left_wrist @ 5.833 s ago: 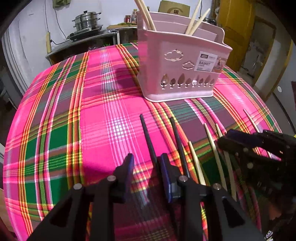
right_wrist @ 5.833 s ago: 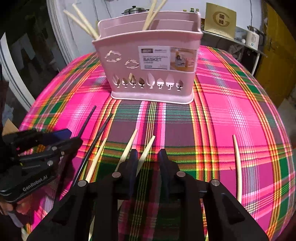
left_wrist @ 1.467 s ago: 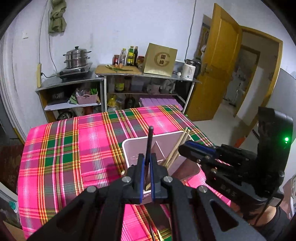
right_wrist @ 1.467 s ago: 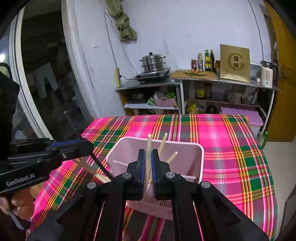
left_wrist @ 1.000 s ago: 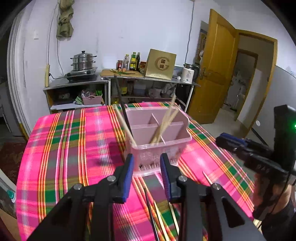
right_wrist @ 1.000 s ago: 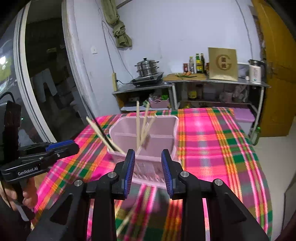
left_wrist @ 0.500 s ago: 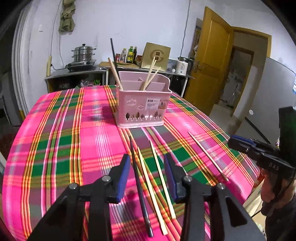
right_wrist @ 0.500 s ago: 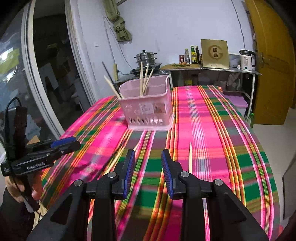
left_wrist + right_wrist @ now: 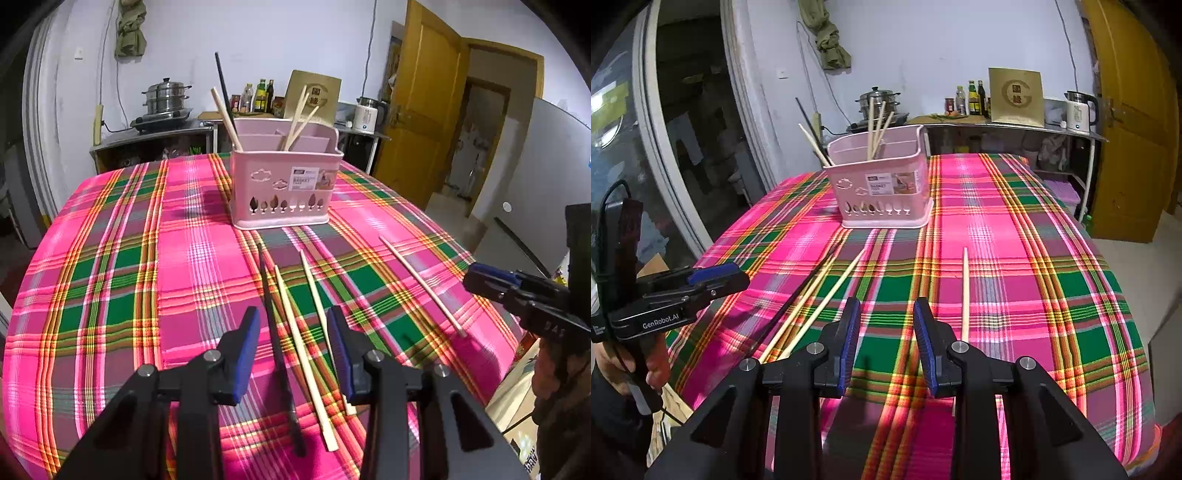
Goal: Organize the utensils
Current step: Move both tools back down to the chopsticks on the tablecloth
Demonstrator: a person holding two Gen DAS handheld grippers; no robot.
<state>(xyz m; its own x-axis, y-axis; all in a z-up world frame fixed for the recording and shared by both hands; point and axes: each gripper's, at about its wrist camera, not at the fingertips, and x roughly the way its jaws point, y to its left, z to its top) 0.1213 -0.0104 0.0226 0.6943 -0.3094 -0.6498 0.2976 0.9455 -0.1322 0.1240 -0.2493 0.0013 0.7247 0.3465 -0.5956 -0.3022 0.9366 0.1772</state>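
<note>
both grippers hung apart and empty over the plaid counter [image 9: 110,258]; the left gripper [image 9: 293,341], just widened, straddled a black chopstick [image 9: 275,332] crowding 2 pale chopsticks [image 9: 301,347], risking a double pickup short of the pink basket [image 9: 282,184]; right gripper [image 9: 886,341] idle.

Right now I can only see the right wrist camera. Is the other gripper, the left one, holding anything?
Observer: No. The left gripper has just been opening. A long black chopstick lies on the pink checked tablecloth between its jaws, not gripped.
Operator: Is the pink plastic basket split up inside?
Observer: Yes. The pink plastic basket has divider walls. A second black chopstick stands in its left section, as the left wrist camera sees it.
</note>
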